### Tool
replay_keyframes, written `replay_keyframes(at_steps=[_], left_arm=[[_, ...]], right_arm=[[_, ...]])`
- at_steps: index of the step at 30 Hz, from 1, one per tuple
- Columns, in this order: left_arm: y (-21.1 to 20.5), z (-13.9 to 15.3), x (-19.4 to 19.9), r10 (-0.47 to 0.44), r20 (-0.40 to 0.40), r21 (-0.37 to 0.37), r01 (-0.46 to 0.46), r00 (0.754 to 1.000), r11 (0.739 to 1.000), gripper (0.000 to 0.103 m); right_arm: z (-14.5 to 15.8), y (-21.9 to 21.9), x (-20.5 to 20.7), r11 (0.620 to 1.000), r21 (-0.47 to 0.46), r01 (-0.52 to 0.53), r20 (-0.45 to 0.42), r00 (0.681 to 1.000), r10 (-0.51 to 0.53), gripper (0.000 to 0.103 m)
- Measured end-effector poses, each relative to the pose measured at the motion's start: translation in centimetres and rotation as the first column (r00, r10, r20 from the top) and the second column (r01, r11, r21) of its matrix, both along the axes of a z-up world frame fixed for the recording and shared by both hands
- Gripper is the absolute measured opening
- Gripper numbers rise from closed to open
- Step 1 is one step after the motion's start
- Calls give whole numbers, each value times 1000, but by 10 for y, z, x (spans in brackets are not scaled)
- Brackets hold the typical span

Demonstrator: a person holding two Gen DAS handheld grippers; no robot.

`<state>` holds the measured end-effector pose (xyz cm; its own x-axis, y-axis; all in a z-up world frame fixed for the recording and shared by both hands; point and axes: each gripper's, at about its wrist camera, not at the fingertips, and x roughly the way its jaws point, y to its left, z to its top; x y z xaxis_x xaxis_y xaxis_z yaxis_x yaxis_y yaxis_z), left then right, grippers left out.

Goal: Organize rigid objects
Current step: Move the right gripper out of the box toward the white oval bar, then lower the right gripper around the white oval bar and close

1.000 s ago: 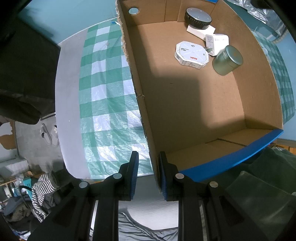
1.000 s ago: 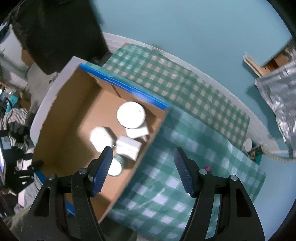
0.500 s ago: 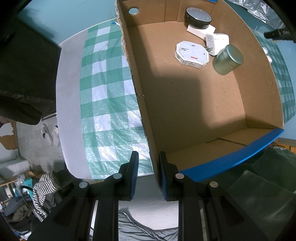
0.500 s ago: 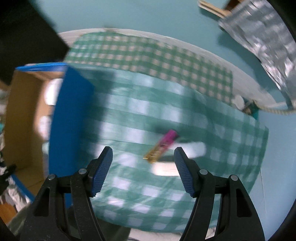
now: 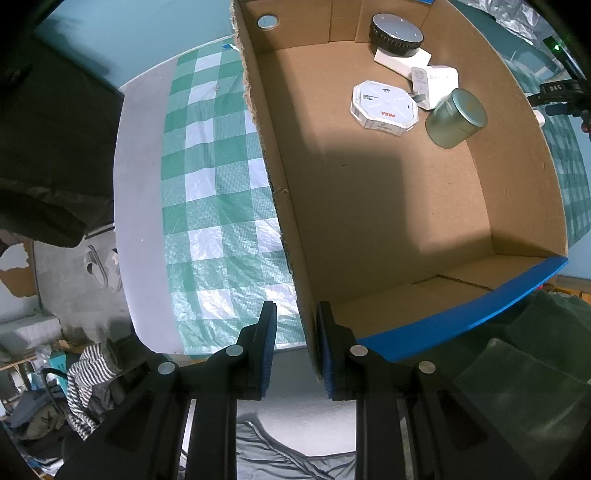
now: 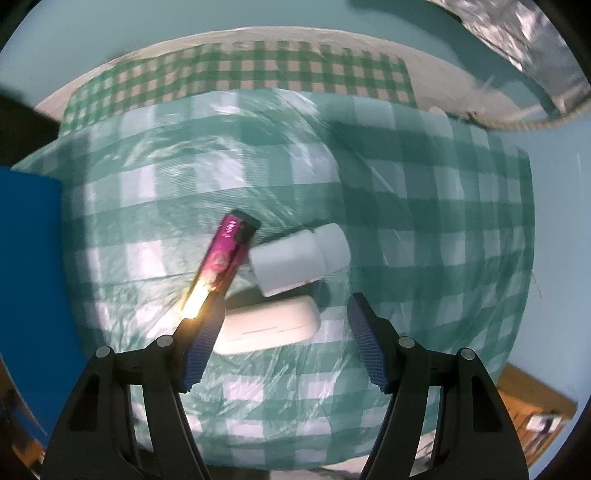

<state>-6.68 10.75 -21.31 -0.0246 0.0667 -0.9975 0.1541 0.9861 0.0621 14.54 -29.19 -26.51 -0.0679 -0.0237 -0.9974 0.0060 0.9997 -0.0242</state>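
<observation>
My left gripper (image 5: pixel 295 347) is shut on the near left wall of an open cardboard box (image 5: pixel 280 192) with a blue front edge. Inside it at the far end lie a black round speaker (image 5: pixel 395 31), a white octagonal box (image 5: pixel 384 105), a white adapter (image 5: pixel 436 81) and a grey tin (image 5: pixel 456 118). My right gripper (image 6: pixel 286 332) is open and empty above the checked cloth. Between and just beyond its fingers lie a white flat case (image 6: pixel 269 328), a white bottle (image 6: pixel 299 258) and a shiny pink tube (image 6: pixel 225 258).
The green and white checked cloth (image 5: pixel 207 206) covers the table (image 5: pixel 138 221), whose grey left edge is bare. The box's blue edge (image 6: pixel 29 258) shows at the left of the right wrist view. Silver foil (image 6: pixel 517 44) lies at the far right. Clothes lie on the floor at lower left.
My right gripper has swung away from the box to the right and come down over the white case, bottle and pink tube. My left gripper has stayed on the box wall.
</observation>
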Motion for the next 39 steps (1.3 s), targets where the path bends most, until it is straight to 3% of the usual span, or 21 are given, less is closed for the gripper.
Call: replay_keyframes(at_steps=[7, 18, 21, 25, 32, 34, 36, 39], left_arm=[[0, 0, 0, 0, -1, 1, 0, 1000, 1000, 22], [2, -2, -1, 6, -2, -2, -6, 1000, 1000, 22], [2, -2, -1, 6, -2, -2, -6, 1000, 1000, 22], [2, -3, -1, 6, -3, -4, -6, 1000, 1000, 22], [0, -5, -2, 0, -5, -2, 0, 1000, 1000, 22], [0, -6, -3, 3, -6, -4, -3, 1000, 1000, 22], [0, -6, -2, 4, -6, -3, -4, 1000, 1000, 22], [0, -6, -2, 4, -6, -4, -4, 1000, 1000, 22]], right_arm=[[-21, 0, -4, 1000, 1, 23, -50, 998, -23, 69], [-29, 0, -37, 1000, 20, 14, -86, 996, -12, 69], [-30, -9, -45, 999, 17, 28, -74, 997, -26, 69], [-27, -18, -53, 996, 84, 31, -43, 999, -28, 68], [-26, -15, -49, 994, 111, 9, -28, 1000, -5, 44], [-22, -7, -45, 996, 91, -7, -18, 1000, 9, 31], [-22, -8, -40, 996, 82, -18, -22, 1000, 20, 25], [-23, -4, -37, 996, 87, -36, -29, 999, 39, 25]])
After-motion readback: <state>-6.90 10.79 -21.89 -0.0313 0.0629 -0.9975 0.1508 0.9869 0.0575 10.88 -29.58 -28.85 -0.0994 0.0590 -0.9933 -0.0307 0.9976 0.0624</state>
